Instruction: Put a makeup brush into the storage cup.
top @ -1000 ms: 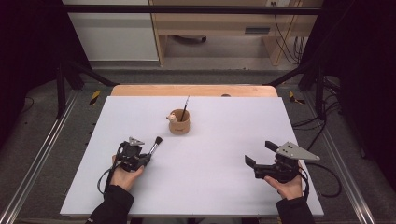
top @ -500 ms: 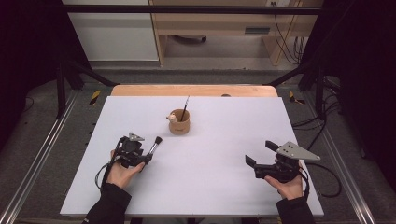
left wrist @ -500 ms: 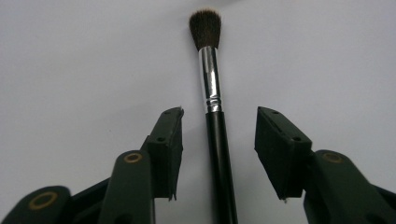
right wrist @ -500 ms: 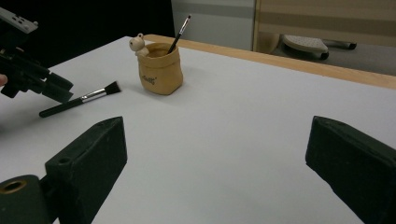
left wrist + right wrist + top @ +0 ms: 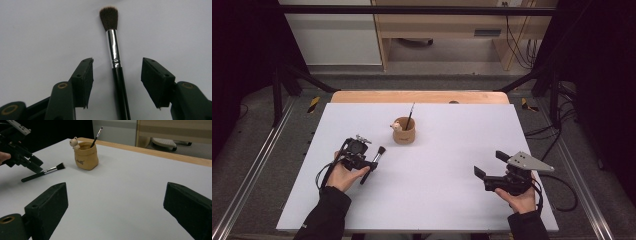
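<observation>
A makeup brush (image 5: pixel 113 47) with a black handle, silver ferrule and dark bristles lies flat on the white table (image 5: pixel 447 150). My left gripper (image 5: pixel 117 62) hovers over its handle; its jaws have just been opening and stand apart on either side without touching it. From above, the left gripper (image 5: pixel 368 164) and the brush (image 5: pixel 373 161) are at the left. A tan cup (image 5: pixel 404 132) with a small bear figure (image 5: pixel 397 125) holds a thin brush (image 5: pixel 410 114). My right gripper (image 5: pixel 490 164) rests open at the right, with nothing between its jaws.
The right gripper view shows the cup (image 5: pixel 85 156) and the lying brush (image 5: pixel 43 173) far ahead to the left, beside the left gripper (image 5: pixel 33 164). A wooden strip (image 5: pixel 419 96) borders the table's far edge. Black frame rails run along both sides.
The left gripper's jaws have parted off the brush handle, leaving the brush lying on the table, and that hand has lifted slightly. The right gripper has stayed put.
</observation>
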